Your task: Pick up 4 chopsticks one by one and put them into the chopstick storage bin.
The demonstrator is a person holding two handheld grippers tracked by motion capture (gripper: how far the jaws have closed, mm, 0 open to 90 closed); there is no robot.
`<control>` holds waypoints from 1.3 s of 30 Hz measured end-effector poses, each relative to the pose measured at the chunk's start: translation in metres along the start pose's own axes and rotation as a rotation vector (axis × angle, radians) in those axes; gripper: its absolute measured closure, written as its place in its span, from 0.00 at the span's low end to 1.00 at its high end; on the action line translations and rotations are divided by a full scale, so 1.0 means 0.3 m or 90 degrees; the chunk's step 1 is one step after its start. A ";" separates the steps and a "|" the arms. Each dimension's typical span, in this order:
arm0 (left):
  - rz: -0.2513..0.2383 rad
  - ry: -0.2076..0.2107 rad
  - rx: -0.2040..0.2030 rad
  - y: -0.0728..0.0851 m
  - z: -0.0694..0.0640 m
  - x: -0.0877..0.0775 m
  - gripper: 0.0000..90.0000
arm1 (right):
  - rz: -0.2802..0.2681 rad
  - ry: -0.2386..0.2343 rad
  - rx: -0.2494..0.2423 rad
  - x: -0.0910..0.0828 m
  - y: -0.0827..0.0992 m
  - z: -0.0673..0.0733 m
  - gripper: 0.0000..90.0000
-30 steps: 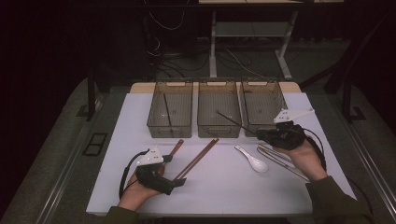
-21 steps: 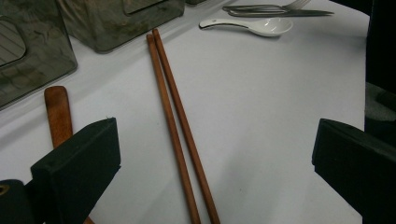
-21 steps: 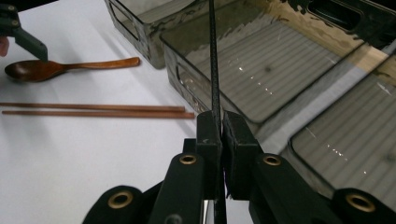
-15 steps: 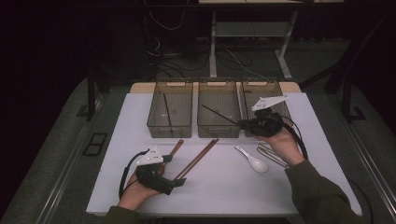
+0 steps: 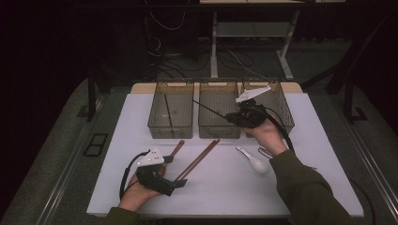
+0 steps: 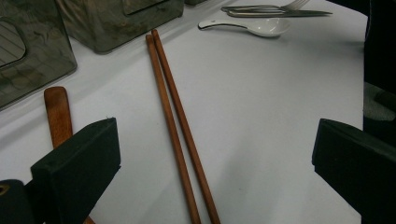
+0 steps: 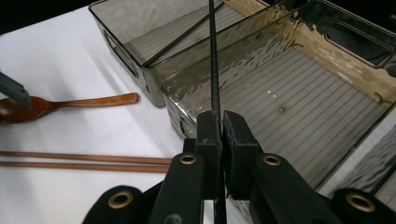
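Chopstick (image 7: 215, 79) is clamped in your right hand-held gripper (image 7: 220, 133) above the middle bin (image 5: 218, 112) on the white desk (image 5: 225, 192); left hand-held gripper (image 6: 210, 158) gapes wide in the dark room.

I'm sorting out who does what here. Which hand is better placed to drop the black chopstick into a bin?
Right. The right gripper is shut on the black chopstick, held over the middle bin. The left gripper sits open near the brown chopsticks.

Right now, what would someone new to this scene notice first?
First, the right tool, clamped on a thin black chopstick above the middle clear plastic bin. Next, the pair of brown wooden chopsticks lying on the white table, between the wide-open jaws of the left tool.
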State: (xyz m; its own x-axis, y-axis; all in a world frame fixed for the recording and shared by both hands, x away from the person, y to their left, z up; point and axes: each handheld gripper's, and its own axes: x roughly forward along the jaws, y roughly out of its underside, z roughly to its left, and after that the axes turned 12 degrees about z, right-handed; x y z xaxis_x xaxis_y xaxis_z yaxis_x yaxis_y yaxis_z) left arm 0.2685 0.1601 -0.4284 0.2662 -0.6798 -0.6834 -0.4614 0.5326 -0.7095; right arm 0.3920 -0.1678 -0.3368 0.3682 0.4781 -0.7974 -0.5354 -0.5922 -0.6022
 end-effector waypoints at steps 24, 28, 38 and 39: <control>0.002 0.005 0.001 -0.001 0.000 0.001 0.00 | 0.025 0.008 0.009 0.114 -0.147 0.017 0.95; 0.002 0.003 0.000 0.001 0.001 -0.001 0.00 | 0.027 0.007 0.013 0.134 -0.171 0.018 0.95; 0.000 0.003 0.006 -0.002 0.002 0.001 0.00 | 0.034 0.005 0.031 0.187 -0.234 0.016 0.95; 0.000 0.003 0.007 -0.002 0.001 -0.001 0.00 | 0.034 0.004 0.033 0.196 -0.243 0.017 0.95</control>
State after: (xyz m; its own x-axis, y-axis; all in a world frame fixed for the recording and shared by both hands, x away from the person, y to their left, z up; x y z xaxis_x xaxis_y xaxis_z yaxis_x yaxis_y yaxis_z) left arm 0.2691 0.1601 -0.4280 0.2628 -0.6821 -0.6824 -0.4524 0.5376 -0.7116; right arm 0.4488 -0.0932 -0.3395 0.3433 0.4427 -0.8284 -0.5923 -0.5824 -0.5567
